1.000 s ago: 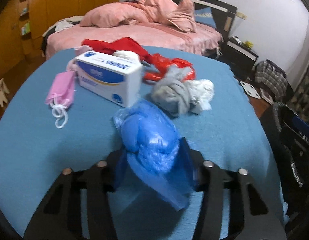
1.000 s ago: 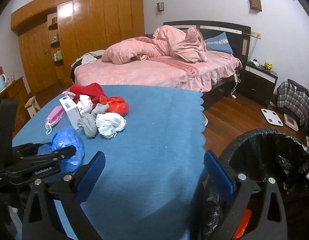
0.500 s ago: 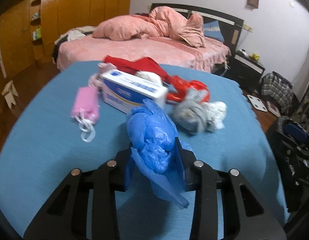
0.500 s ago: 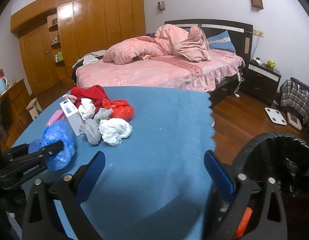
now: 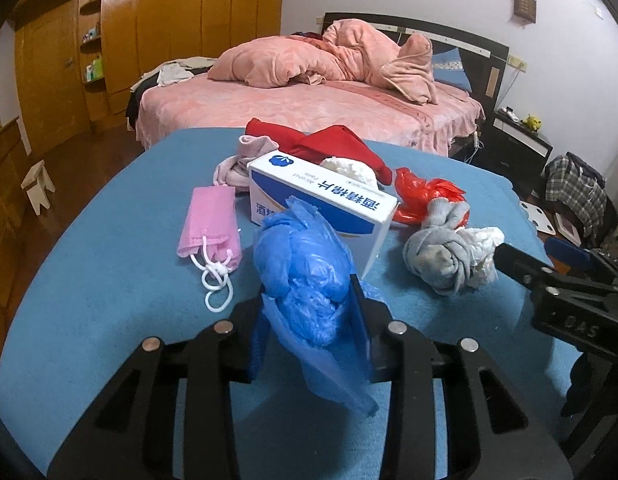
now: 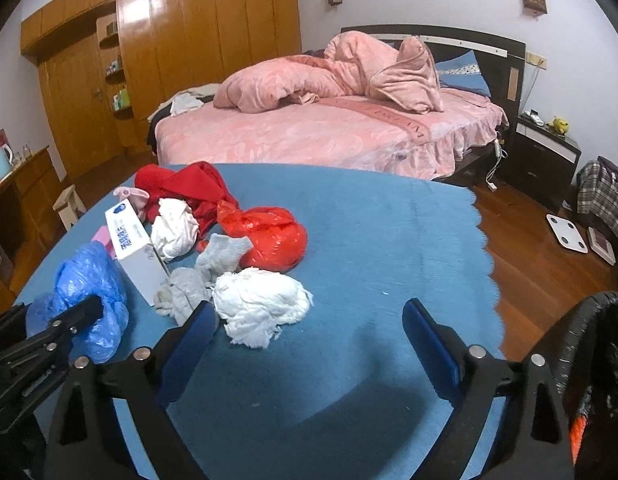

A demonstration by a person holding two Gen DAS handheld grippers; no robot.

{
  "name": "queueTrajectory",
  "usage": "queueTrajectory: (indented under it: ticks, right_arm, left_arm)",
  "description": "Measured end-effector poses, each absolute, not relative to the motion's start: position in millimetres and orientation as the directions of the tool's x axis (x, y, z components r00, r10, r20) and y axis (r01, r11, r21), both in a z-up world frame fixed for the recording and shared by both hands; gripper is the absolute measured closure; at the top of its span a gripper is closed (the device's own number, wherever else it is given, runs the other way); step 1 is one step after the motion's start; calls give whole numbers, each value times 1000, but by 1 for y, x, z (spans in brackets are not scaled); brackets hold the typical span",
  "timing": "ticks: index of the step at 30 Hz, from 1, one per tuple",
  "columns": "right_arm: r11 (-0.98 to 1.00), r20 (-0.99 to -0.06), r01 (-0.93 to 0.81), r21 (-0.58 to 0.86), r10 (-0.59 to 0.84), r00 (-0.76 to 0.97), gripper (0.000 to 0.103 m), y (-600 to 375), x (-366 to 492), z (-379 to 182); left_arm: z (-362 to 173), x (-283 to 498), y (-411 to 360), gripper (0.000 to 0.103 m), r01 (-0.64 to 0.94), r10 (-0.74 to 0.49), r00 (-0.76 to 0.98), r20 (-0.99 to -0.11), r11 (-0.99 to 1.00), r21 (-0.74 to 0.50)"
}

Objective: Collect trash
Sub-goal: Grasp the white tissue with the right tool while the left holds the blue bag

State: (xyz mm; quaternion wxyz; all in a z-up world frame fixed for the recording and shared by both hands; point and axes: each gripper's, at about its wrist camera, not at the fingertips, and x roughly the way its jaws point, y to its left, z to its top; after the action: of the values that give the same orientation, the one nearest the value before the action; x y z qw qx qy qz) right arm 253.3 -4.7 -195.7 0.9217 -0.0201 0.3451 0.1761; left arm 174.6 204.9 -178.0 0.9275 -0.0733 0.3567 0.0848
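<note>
Progress check, going left to right: pretty early days, judging by how much is still sitting on the blue surface (image 6: 381,240). On the far left the pink face mask (image 5: 213,226) is lying flat, untouched. Next to it the left gripper (image 5: 309,312) is squeezing its fingers onto the crumpled blue plastic bag (image 5: 305,268), so that piece is picked up and looking ready to travel. Just behind it the white and blue box (image 5: 321,204) is standing, with red cloth (image 5: 329,144) and a pink sock behind that. Moving right, the grey sock (image 6: 205,276), the white tissue wad (image 6: 261,304) and the red plastic bag (image 6: 273,236) are all waiting in a loose heap. The right gripper (image 6: 309,332) is hovering near the tissue wad with its fingers spread wide, just starting to narrow, nothing between them yet. At the far right edge the black-lined trash bin (image 6: 589,344) is sitting off the surface. I'm guessing nearly everything is left to bin; can't see inside it.
</note>
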Motion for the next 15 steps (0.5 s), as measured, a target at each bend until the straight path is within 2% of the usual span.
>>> queueTrajectory:
  ticks: [3,6,9,10,15]
  right_arm:
    - [930,-665,-356,86,320,675,16,1,259,-201]
    - [923,-683,-373,94,332,650,24,5,264,-205]
    - [903,-693,-414,115,372,618,42,9,266,-207]
    - [896,-694,-427,122,385,609,53,11,265,-208]
    - [887,-679,-441,137,408,611,69,11,263,-206]
  left_arm:
    - [-179,175,204,69,-209,104,730,-676,975,-75]
    - [-181,175,204,69,-206,103,727,-678,976,-72]
    - [-182,176,205,68,-208,105,724,-682,976,-71]
    - [-182,177,205,68,-208,104,723,-683,976,-71]
    - [-181,177,205,68,-209,105,723,-682,975,-71]
